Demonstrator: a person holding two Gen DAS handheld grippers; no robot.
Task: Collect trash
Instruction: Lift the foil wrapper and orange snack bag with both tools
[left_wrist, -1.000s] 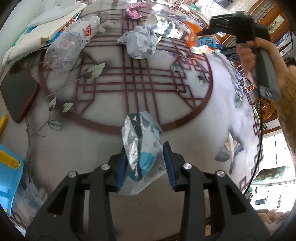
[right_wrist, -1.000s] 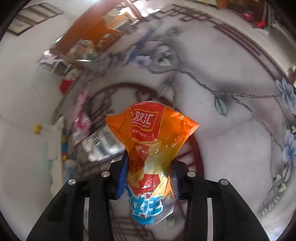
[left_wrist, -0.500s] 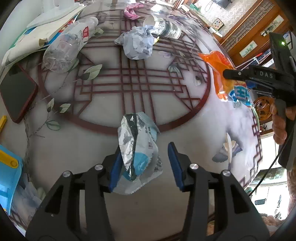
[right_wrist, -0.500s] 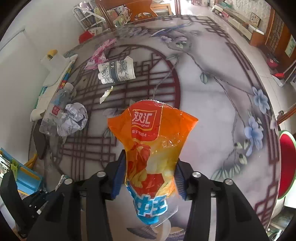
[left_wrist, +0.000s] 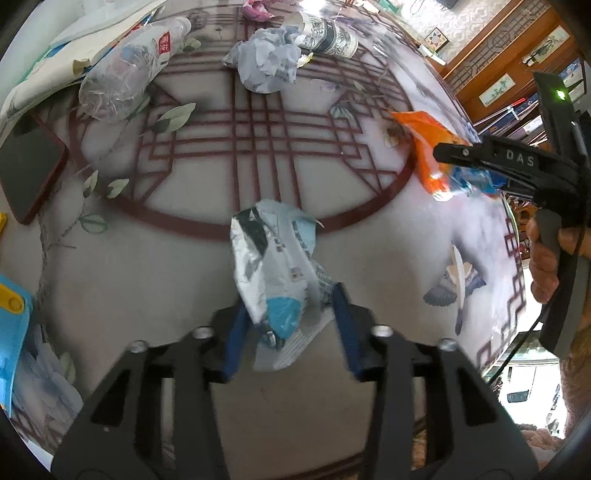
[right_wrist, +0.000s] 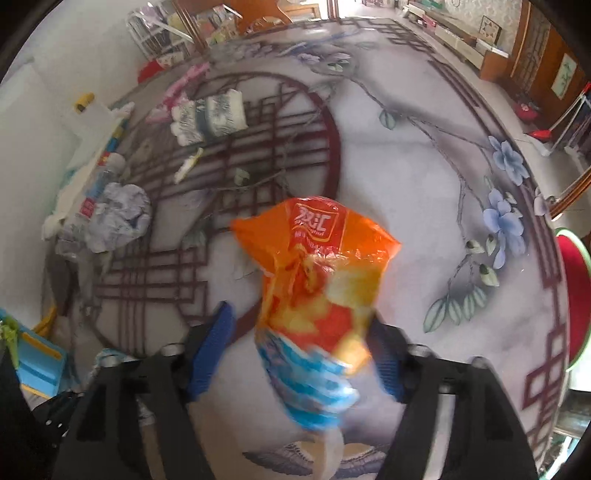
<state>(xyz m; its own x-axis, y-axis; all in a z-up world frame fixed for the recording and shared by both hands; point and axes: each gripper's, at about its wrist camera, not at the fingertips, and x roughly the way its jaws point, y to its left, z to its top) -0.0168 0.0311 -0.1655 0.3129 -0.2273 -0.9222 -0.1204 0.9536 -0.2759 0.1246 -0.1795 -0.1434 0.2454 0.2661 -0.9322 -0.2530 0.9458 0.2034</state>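
Left gripper: jaws closing on a silver-and-blue wrapper that stands between the pads. The left pad looks to touch it; a gap shows at the right pad. Not a firm pinch yet, by my reading.

Right gripper: an orange snack bag hangs between the pads, blurred. There is a clear gap on the left side; contact on the right I cannot tell. In the left wrist view the same bag sits at 3 o'clock, over the table edge.

Progress: two pieces in hand, neither seen deposited; no bin in view.

Left on the table, left wrist view, near to far:
- clear plastic bottle, 11 o'clock
- crumpled paper ball, 12 o'clock
- paper cup on its side, just beyond the ball
- pink wrapper, far edge, 12 o'clock

A dark phone at 9 o'clock is probably not trash.

Judgement: early to midway; at least four items remain.
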